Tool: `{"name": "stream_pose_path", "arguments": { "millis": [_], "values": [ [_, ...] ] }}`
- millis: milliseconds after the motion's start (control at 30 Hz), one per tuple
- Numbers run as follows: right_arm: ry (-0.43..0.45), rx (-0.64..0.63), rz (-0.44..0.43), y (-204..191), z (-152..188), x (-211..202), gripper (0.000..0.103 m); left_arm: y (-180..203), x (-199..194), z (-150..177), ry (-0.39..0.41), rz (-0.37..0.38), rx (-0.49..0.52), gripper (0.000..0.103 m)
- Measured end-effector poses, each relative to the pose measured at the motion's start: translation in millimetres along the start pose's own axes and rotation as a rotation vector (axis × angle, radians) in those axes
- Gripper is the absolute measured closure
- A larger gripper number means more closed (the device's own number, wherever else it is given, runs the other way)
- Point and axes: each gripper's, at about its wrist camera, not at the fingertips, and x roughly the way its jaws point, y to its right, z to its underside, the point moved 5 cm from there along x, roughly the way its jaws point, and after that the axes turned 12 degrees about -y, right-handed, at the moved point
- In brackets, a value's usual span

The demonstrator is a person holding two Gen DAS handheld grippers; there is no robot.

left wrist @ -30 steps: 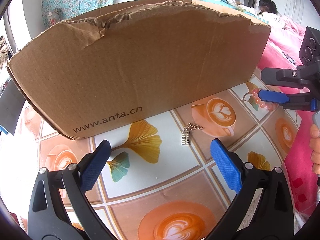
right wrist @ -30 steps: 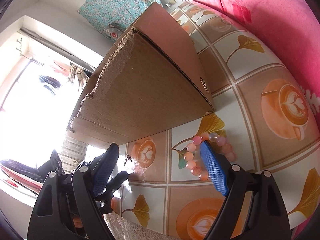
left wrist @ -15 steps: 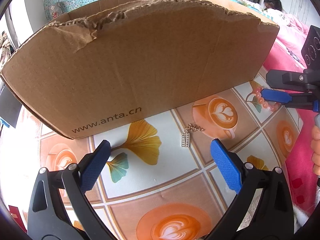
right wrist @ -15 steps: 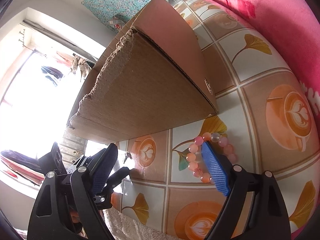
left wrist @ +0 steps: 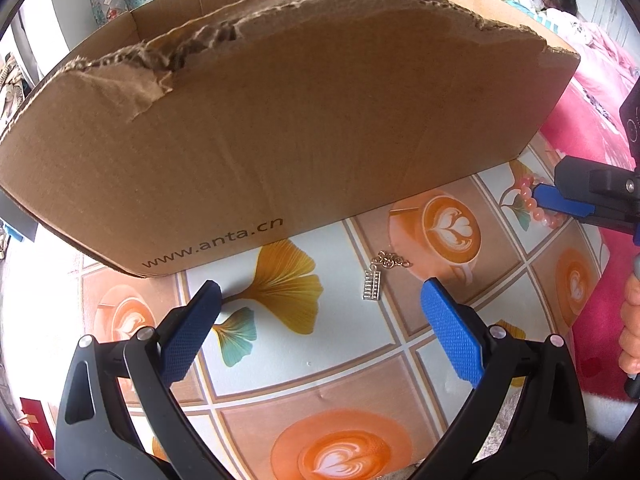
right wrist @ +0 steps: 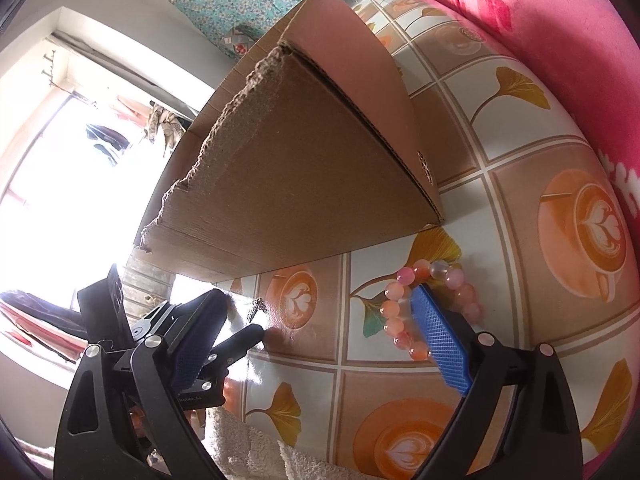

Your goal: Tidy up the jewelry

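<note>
The left tool (left wrist: 320,316) hovers low over the bench (left wrist: 344,372), jaws spread wide, just short of a small silver charm (left wrist: 373,285) on its chain. The right tool (right wrist: 316,328), also agape, has one blue finger (right wrist: 438,340) inside a pink bead bracelet (right wrist: 400,312). Behind both stands a torn cardboard box (left wrist: 280,120) printed "www.anta.cn"; pink bedding (right wrist: 520,12) lies right of the box.
</note>
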Motion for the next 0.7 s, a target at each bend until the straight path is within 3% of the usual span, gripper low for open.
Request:
{"name": "stream_pose_path", "arguments": {
  "millis": [100,367,700],
  "values": [
    [-0.037,-0.042,0.044,-8,-2,5,0.006,3,2,-4,0.005,-0.006,-0.018,0.007],
    [-0.103,-0.075,0.156,-19,-11,15,0.006,8,3,-10,0.024,-0.016,-0.044,0.007],
    [-0.073,-0.082,0.193,-20,-9,15,0.006,13,0,0,0.08,-0.01,-0.015,0.007]
  ]
}}
